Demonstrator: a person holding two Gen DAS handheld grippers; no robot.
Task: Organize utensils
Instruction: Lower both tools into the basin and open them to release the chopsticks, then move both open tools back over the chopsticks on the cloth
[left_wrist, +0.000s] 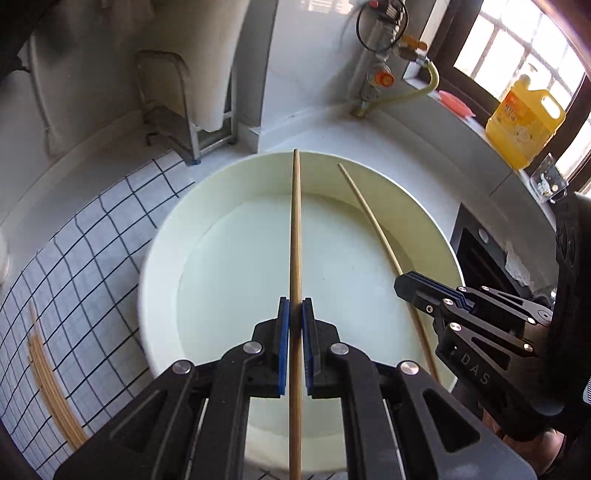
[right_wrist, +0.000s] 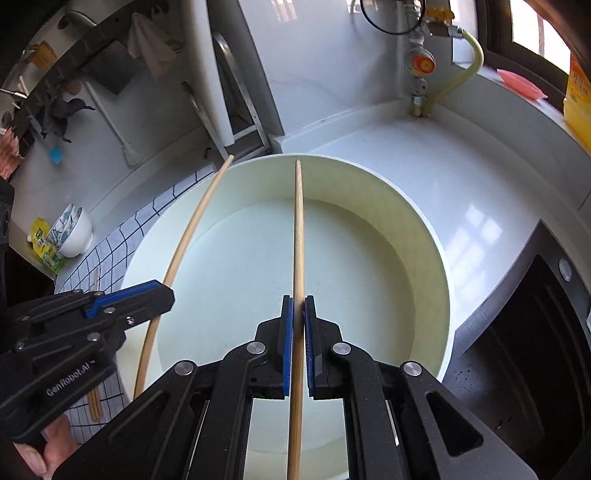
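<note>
We have the left gripper (left_wrist: 295, 314) clamped on one thin wooden chopstick (left_wrist: 296, 236), the right gripper (right_wrist: 298, 314) clamped on a second wooden chopstick (right_wrist: 298, 236). Both sticks are above the round cream-white plastic basin (left_wrist: 166, 229) on the white countertop (right_wrist: 461, 177). More chopsticks (left_wrist: 48, 384) lie on the grid-patterned cloth (left_wrist: 92, 251) left of the basin.

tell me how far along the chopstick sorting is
Nothing looks placed yet: the white basin holds no utensils. In hand: the left gripper is shut on one chopstick and the right gripper on another chopstick, both over the basin. Left: a bundle of loose chopsticks on the checked cloth.
</note>
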